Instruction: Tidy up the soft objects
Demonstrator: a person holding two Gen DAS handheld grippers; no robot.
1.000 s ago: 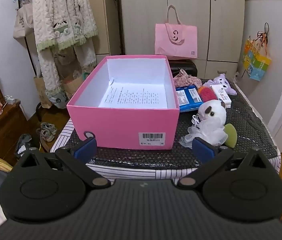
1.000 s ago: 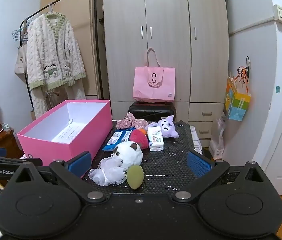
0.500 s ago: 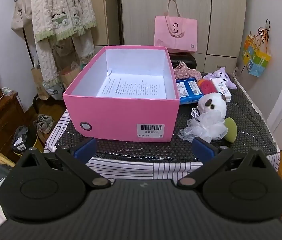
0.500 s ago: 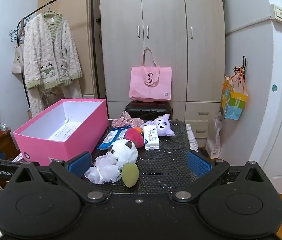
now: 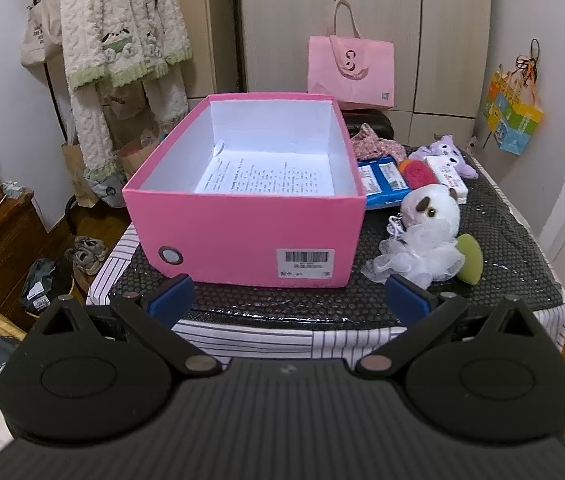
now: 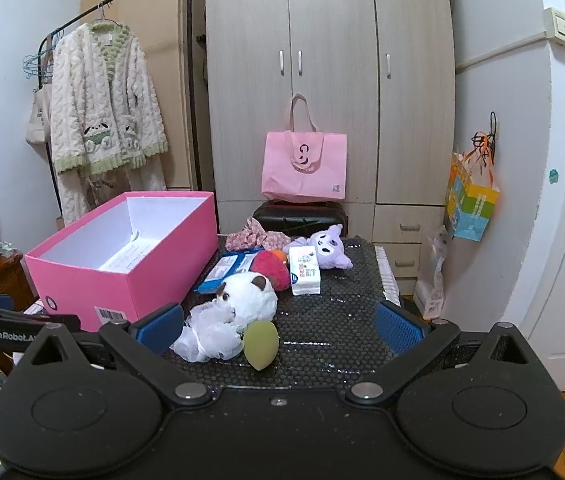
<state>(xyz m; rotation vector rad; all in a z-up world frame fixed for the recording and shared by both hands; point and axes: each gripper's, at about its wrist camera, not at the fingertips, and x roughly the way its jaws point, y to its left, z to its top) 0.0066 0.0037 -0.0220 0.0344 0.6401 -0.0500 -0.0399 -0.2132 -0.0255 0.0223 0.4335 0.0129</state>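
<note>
Bedroom clutter is framing everything: a wardrobe (image 6: 330, 80) is standing behind a small table (image 6: 322, 344) that is wearing a black dimpled mat, and a fluffy robe (image 6: 102, 100) is hanging on a rail to the left. On the left part of the mat a pink box (image 5: 242, 236) is sitting open, and it is holding nothing but a printed sheet of paper (image 5: 266, 178) on its floor.

Nothing soft is lying in the box yet, so the sorting is looking barely begun. All the soft things are lying in a heap just right of the box: a white plush (image 6: 250, 294) touching a white mesh pouf (image 6: 206, 336), a green sponge (image 6: 260, 344) right beside them, a red fuzzy ball (image 6: 270, 266), a purple plush (image 6: 328, 246), a floral fabric piece (image 6: 254, 238), plus a blue packet (image 6: 226, 268) and a white tissue pack (image 6: 304, 270).

The left gripper (image 5: 288, 296) is hovering short of the box front, jaws spread wide and carrying nothing. The right gripper (image 6: 278, 326) is hanging just short of the pouf and sponge, likewise gaping and empty. Every item is waiting to be moved.
</note>
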